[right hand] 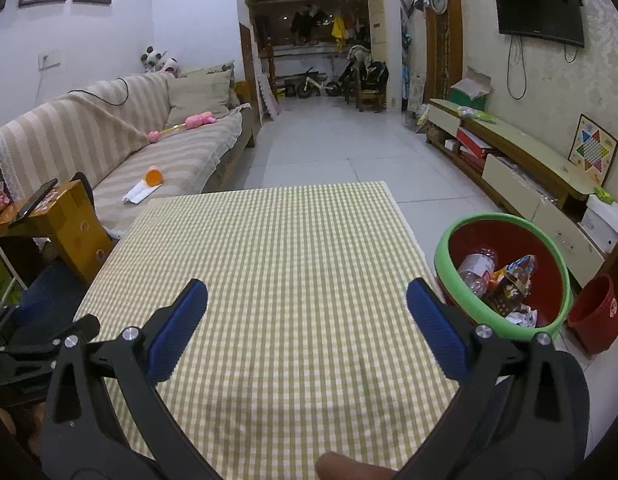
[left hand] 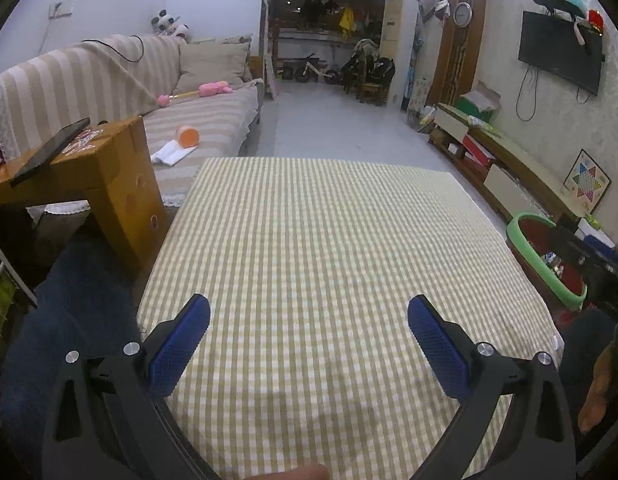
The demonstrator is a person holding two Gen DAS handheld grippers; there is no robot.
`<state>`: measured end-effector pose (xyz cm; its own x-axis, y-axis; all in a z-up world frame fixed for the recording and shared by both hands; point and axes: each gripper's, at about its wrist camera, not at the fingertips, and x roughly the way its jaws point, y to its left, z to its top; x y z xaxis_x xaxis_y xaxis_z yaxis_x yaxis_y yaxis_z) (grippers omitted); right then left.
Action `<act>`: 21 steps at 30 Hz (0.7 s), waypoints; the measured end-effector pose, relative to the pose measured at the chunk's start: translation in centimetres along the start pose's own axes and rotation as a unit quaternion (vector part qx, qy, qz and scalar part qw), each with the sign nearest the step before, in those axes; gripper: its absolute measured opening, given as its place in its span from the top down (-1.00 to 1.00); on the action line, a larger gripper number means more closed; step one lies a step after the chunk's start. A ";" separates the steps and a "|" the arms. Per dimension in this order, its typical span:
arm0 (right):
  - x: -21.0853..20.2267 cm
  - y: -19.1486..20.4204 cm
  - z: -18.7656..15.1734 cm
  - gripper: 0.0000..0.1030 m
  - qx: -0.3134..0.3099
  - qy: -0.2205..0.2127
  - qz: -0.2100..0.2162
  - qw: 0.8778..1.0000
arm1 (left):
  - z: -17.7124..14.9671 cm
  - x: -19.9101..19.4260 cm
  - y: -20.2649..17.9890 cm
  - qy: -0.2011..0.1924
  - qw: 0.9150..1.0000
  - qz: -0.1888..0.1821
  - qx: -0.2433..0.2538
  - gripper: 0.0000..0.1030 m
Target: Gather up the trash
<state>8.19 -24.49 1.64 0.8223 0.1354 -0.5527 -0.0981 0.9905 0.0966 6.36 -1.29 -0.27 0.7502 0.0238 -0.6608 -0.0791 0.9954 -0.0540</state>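
A red bin with a green rim point(right hand: 441, 256) stands on the floor off the table's right edge. In it lie a crushed plastic bottle point(right hand: 475, 270), colourful wrappers point(right hand: 513, 276) and crumpled paper point(right hand: 523, 316). The bin also shows at the right of the left wrist view point(left hand: 521, 236). My left gripper point(left hand: 309, 312) is open and empty above the checked tablecloth point(left hand: 309, 240). My right gripper point(right hand: 307, 300) is open and empty above the same cloth point(right hand: 289, 248), just left of the bin. No trash shows on the cloth.
A striped sofa point(right hand: 109, 148) with an orange cup point(right hand: 153, 177) and white cloth point(right hand: 139, 192) runs along the left. A wooden side table point(left hand: 109, 168) holds a tablet point(left hand: 49, 152). A smaller red bucket point(right hand: 597, 312) and a low TV cabinet point(right hand: 521, 160) are on the right.
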 end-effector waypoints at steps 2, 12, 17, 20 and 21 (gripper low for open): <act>0.0 0.1 -0.3 -0.90 0.000 0.004 -0.001 1.000 | 0.0 0.0 -0.2 -0.006 1.000 0.001 0.002 -0.84; 0.5 -0.1 -1.0 -0.90 -0.004 0.012 -0.004 1.000 | -0.3 0.3 -0.8 -0.010 1.000 0.008 0.010 -0.84; 0.5 -0.1 -1.1 -0.90 -0.005 0.012 -0.002 1.000 | -0.2 0.6 -0.1 -0.004 1.000 0.014 -0.007 -0.85; 0.5 -0.1 -1.1 -0.90 -0.004 0.012 0.002 1.000 | -0.2 0.6 0.3 -0.003 1.000 0.013 -0.016 -0.84; 0.5 -0.1 -1.2 -0.90 -0.005 0.012 0.002 1.000 | -0.2 0.6 0.4 -0.003 1.000 0.013 -0.017 -0.85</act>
<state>7.93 -24.48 0.40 0.8078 0.1397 -0.5727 -0.1065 0.9901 0.0912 6.67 -0.91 -0.85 0.7510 0.0502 -0.6584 -0.1214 0.9906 -0.0629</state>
